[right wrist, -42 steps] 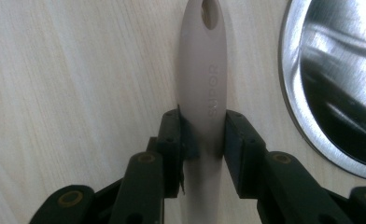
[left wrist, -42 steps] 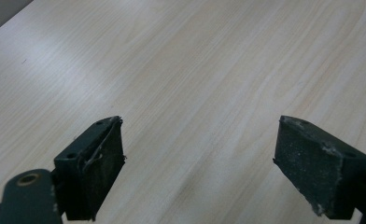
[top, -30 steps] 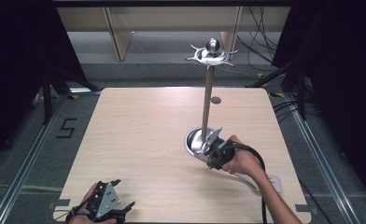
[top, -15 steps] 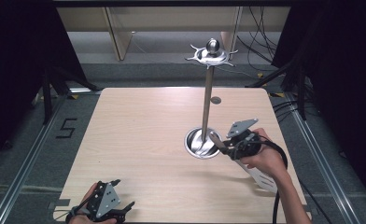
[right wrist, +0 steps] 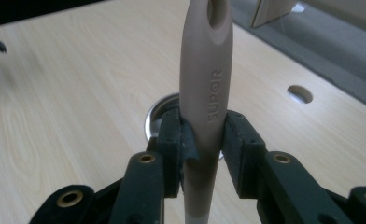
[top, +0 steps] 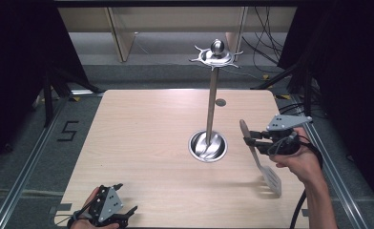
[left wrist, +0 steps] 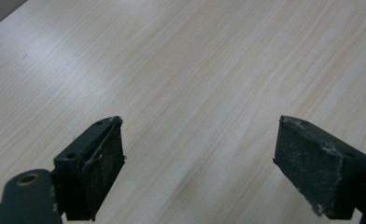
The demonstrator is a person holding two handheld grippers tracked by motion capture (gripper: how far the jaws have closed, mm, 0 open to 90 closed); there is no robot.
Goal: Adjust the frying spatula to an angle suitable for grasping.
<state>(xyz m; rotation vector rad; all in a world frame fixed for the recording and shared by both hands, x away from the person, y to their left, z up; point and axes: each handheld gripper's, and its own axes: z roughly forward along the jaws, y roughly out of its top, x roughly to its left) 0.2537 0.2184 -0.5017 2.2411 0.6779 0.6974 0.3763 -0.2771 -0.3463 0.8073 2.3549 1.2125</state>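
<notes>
A metal utensil stand (top: 211, 107) rises from a round base dish (top: 207, 145) in the middle of the wooden table (top: 142, 138), with a hook ring and a ball on top (top: 217, 55). To its right, my right gripper (top: 250, 138) is shut on the beige handle of a slotted spatula (top: 271, 180). The spatula hangs above the table, handle end up and head down and toward me. In the right gripper view both pads clamp the handle (right wrist: 207, 70), which reads SUPOR. My left gripper (top: 128, 214) rests open at the table's near left edge, with nothing between its jaws (left wrist: 200, 163).
A small round hole (top: 220, 102) sits in the tabletop behind the stand. The stand's base dish (right wrist: 154, 116) lies just beyond the held handle in the right gripper view. Cables run along the floor at the right, and dark curtains flank both sides.
My right gripper has moved right and up from the stand's base, carrying the spatula clear of the dish. The left gripper has stayed where it was.
</notes>
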